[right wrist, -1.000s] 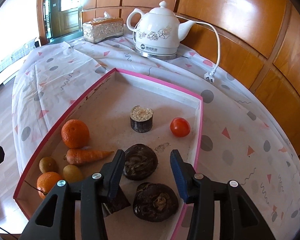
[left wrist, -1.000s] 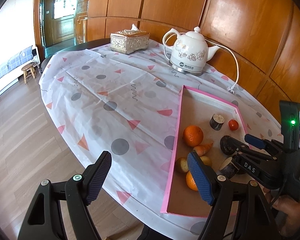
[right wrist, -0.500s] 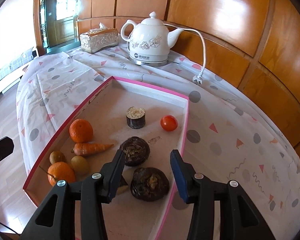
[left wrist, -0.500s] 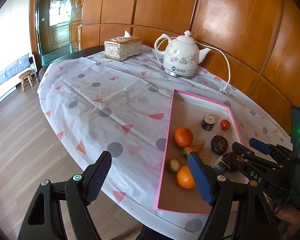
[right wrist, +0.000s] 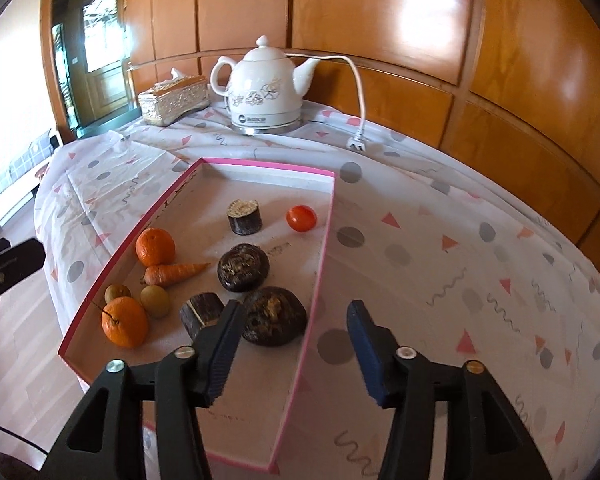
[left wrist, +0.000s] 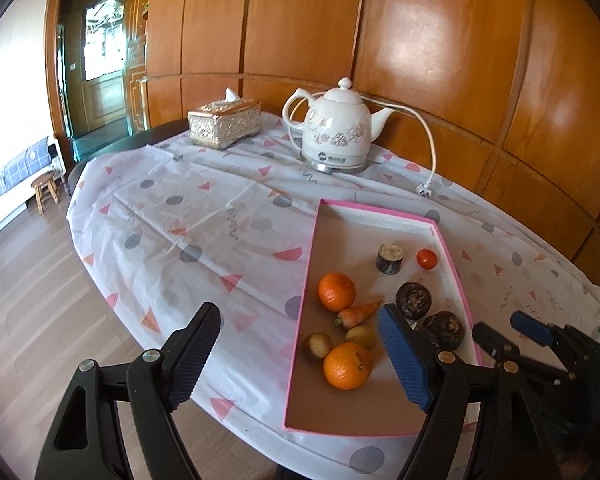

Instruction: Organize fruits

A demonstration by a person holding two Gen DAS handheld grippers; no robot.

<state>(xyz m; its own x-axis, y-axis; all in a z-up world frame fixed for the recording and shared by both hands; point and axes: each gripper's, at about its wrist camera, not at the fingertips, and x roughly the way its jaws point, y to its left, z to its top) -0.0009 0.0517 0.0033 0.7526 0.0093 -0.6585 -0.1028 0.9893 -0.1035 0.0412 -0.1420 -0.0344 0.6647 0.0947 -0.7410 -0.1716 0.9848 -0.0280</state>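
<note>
The right gripper (right wrist: 294, 344) hangs over the near right rim of the pink-edged tray (right wrist: 325, 240), its jaws empty and just now spreading wider; the rim runs up between the two pads. The left gripper (left wrist: 300, 356) is held wide with nothing in it, above the cloth-covered table (left wrist: 188, 216) just left of the tray.

The right gripper's left pad (right wrist: 224, 344) hides the near edge of a dark cut piece (right wrist: 202, 314) and part of a dark round fruit (right wrist: 274, 320) beside it. What these dark things are cannot be told for sure. From the left wrist, the right pad (left wrist: 404, 360) cuts off a brownish fruit (left wrist: 360, 336) and that dark fruit.

Ahead of the right gripper lie a second dark round fruit (right wrist: 242, 266), a dark stub with a pale top (right wrist: 244, 216) and a small red tomato (right wrist: 301, 218). To its left are a carrot (right wrist: 172, 274), two oranges (right wrist: 155, 246) (right wrist: 124, 322) and two small brown fruits (right wrist: 155, 300) (right wrist: 117, 293).

Far ahead stand a white kettle (right wrist: 266, 92) with its unplugged cord (right wrist: 358, 142) and a tissue box (right wrist: 174, 98).
</note>
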